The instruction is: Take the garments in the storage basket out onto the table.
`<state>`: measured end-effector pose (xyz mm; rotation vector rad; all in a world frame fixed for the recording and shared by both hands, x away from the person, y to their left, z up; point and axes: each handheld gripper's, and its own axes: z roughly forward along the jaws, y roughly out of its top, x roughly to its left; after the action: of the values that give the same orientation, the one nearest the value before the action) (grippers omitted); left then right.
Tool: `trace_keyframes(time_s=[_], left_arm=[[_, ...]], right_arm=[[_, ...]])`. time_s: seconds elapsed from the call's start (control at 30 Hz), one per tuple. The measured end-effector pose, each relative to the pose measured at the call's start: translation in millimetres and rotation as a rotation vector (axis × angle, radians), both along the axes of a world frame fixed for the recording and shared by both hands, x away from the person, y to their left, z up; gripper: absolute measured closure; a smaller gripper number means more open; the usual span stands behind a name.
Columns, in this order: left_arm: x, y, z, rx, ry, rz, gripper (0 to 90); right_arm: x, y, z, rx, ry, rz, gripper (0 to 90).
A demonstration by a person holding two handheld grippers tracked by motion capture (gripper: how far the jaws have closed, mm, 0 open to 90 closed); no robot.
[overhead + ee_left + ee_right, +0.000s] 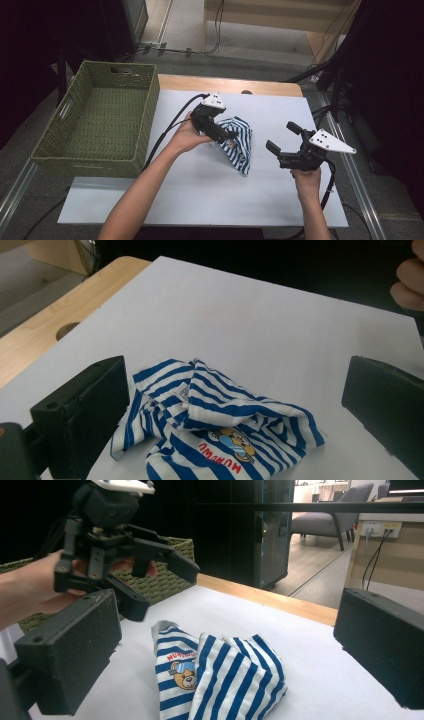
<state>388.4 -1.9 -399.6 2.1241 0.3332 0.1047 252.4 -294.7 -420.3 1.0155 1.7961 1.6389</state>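
Observation:
A crumpled blue-and-white striped garment (241,146) with a cartoon bear print lies near the middle of the white tabletop (210,192). My left gripper (231,133) hovers just over its left side, jaws wide open with nothing between the pads. In the left gripper view the garment (215,405) lies below and between the open jaws. My right gripper (282,136) is held to the right of the cloth, apart from it, open and empty. In the right gripper view the garment (220,680) lies low between the jaws, and the left gripper (162,590) hangs open above its far left.
A green woven basket (145,120) stands at the table's left edge, with nothing visible inside; its wall (183,545) is behind the left gripper. A wooden strip (225,83) runs along the far edge. Cables trail from both grippers.

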Motion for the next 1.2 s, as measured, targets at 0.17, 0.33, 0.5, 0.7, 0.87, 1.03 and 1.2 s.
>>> trace_keyframes(time_s=[0.17, 0.33, 0.5, 0.7, 0.87, 1.03, 1.2], left_arm=[[-6.3, 12.5, 5.9, -0.035, -0.011, 0.032, 0.0], [-13.5, 27.5, 12.1, -0.069, -0.025, 0.059, 0.0], [-18.9, 41.7, 18.8, -0.092, -0.037, 0.089, 0.0], [-23.1, 60.6, 22.3, -0.114, -0.032, 0.113, 0.0], [-28.9, 78.1, 25.3, -0.146, -0.049, 0.163, 0.0], [-34.7, 97.9, 31.5, -0.183, -0.073, 0.202, 0.0], [-38.5, 118.2, 35.6, -0.201, -0.086, 0.237, 0.0]], right_arm=[[0.0, 0.3, 0.1, 0.002, -0.001, 0.001, 0.0], [0.2, 0.5, 0.2, 0.004, -0.001, 0.001, 0.0], [0.4, 1.9, 0.2, 0.001, 0.0, 0.001, 0.0], [1.6, 3.1, -0.2, 0.001, -0.002, 0.006, 0.0], [2.4, 3.7, -0.5, 0.001, 0.003, 0.008, 0.0], [3.2, 4.7, -0.5, -0.001, -0.004, 0.012, 0.0], [3.5, 6.5, -0.1, -0.009, -0.007, 0.019, 0.0]])
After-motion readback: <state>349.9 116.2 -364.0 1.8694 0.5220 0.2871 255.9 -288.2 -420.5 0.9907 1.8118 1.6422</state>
